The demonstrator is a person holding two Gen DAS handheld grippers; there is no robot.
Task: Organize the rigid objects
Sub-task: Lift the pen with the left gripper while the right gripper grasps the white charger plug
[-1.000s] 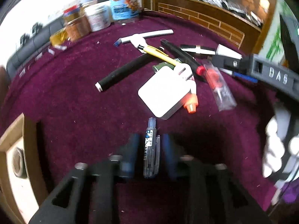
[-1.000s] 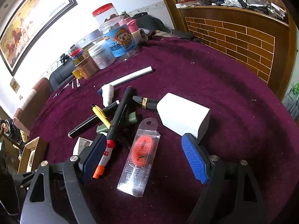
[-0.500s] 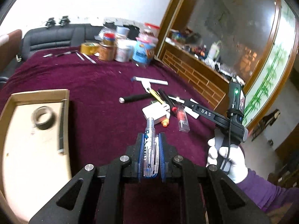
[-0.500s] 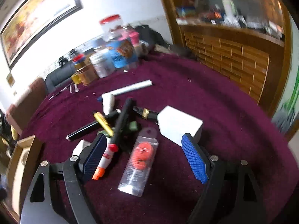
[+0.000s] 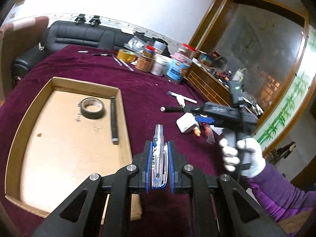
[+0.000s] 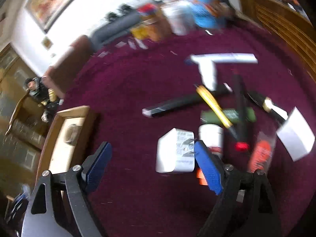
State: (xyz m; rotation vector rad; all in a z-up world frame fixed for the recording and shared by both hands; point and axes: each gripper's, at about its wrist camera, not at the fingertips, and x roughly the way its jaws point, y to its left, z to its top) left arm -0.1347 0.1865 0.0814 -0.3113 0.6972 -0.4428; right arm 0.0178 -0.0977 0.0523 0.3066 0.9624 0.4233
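Sorting is underway: the left gripper [image 5: 159, 159] is gripping a clear pen [image 5: 158, 159] beside the cardboard tray [image 5: 124, 106], likely needing release inside, while the right gripper [image 6: 152, 167] is gaping empty above the pile.

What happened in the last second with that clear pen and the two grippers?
The left hand-held gripper lifted the clear pen off the cloth and swung toward the cardboard tray. The right hand-held gripper shifted left over the white charger, still open. The pile stayed put.
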